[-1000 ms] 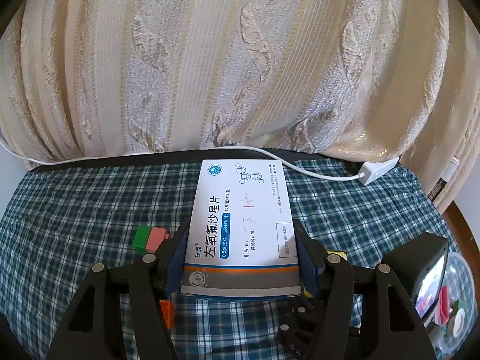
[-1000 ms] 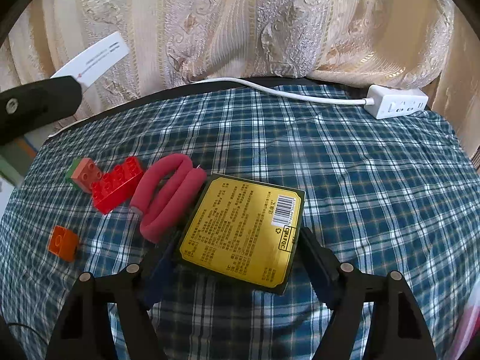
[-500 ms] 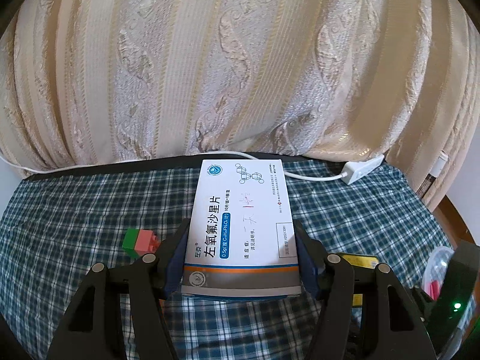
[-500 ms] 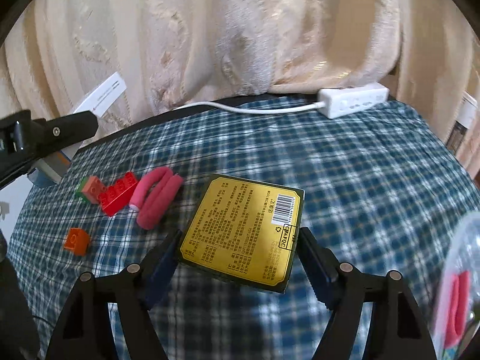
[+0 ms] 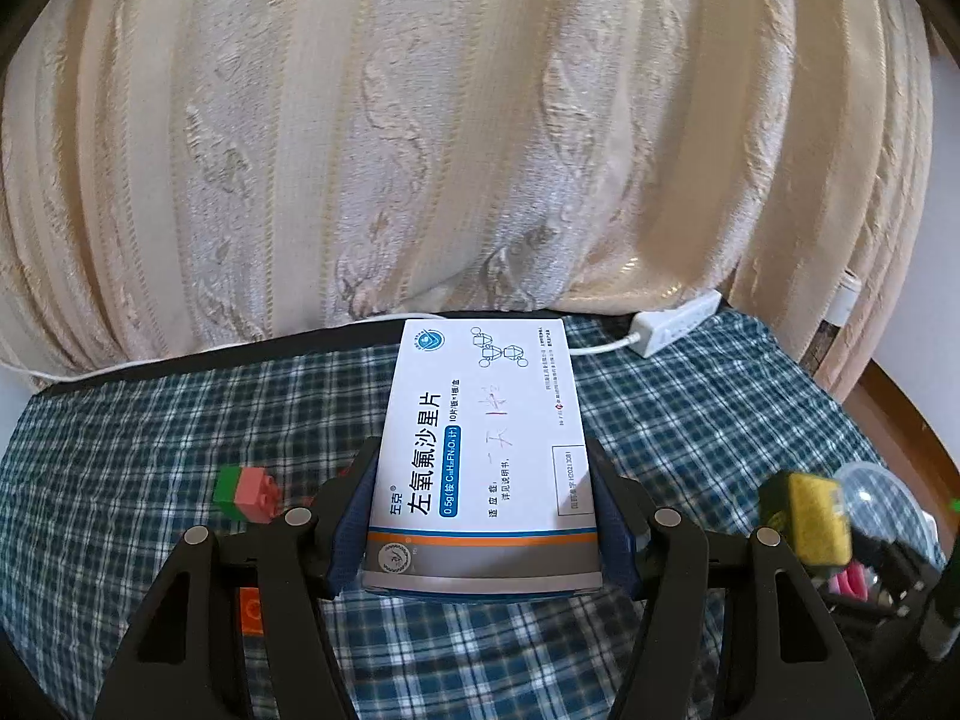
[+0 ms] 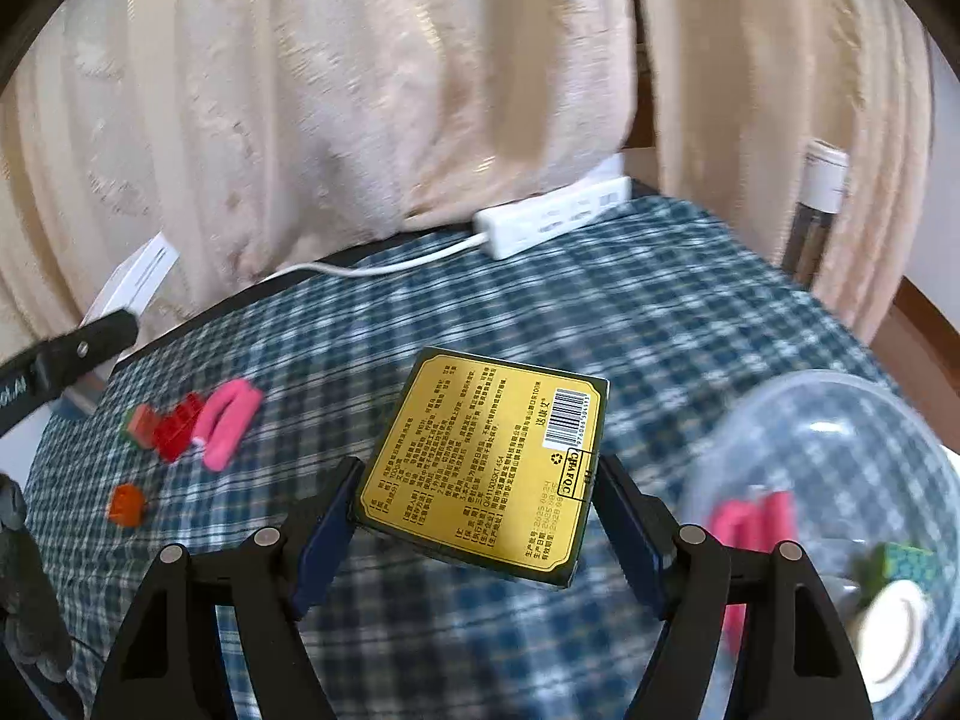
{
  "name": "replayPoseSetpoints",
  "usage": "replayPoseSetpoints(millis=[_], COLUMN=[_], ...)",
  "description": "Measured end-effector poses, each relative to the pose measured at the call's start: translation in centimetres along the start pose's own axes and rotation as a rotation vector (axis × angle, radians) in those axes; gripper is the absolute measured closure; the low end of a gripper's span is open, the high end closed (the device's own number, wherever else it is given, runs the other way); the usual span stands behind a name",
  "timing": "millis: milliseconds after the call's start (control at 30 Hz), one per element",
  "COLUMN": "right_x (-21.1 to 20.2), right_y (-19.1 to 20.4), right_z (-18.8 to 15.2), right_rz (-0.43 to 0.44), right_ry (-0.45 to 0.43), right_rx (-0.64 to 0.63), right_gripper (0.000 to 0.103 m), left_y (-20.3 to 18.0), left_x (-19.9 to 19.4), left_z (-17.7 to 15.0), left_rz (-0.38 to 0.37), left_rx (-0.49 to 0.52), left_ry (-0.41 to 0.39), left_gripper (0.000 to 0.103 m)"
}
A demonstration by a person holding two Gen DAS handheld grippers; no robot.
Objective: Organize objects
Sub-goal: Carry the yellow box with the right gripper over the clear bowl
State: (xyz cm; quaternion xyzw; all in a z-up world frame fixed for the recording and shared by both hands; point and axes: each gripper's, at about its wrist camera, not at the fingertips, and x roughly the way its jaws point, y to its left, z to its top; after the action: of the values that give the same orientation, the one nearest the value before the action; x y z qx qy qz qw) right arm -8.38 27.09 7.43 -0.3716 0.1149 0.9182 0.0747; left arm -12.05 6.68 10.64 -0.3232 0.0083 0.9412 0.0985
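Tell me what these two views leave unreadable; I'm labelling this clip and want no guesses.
- Clear plastic container, right wrist view: motion-blurred, cut by the edge; contents unclear.
- Orange toy brick, left wrist view: mostly behind the left gripper.
- Gold-faced flat box, right wrist view: small print unreadable.
- White medicine box, left wrist view: underside hidden.
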Motion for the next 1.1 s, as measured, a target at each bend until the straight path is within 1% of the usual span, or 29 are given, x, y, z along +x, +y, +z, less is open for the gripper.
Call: replayPoseSetpoints(millis=[400,600,833,1100], right_x=[-2.8,-3.1,-2.4,-0.9], right_y=[-9.4,-13.5,-16.8,-18.4], right_z=[0.9,1.1,1.1,1.2], right_rz=[-0.149,-0.199,-0.209,-0.200], right_ry=[-0.029,-0.016,0.024,0.080], right_rx=[0.116,0.163,0.212,0.226], right_gripper=[0.024,0.024,0.024,0.024], left_y=[-3.0,-4.6,-6.4,-7.9], left_x=[-0.1,-0.4,-0.5,-0.5], left_z=[-1.1,-1.6,-2.1,-2.9], left_rz=[-0.045,-0.070,-0.113,-0.136], left_rx=[0.056,0.086,0.113,0.134], left_ry=[0.013,0.017,0.033,0.054], left_gripper=[0.039,0.039,0.039,0.039])
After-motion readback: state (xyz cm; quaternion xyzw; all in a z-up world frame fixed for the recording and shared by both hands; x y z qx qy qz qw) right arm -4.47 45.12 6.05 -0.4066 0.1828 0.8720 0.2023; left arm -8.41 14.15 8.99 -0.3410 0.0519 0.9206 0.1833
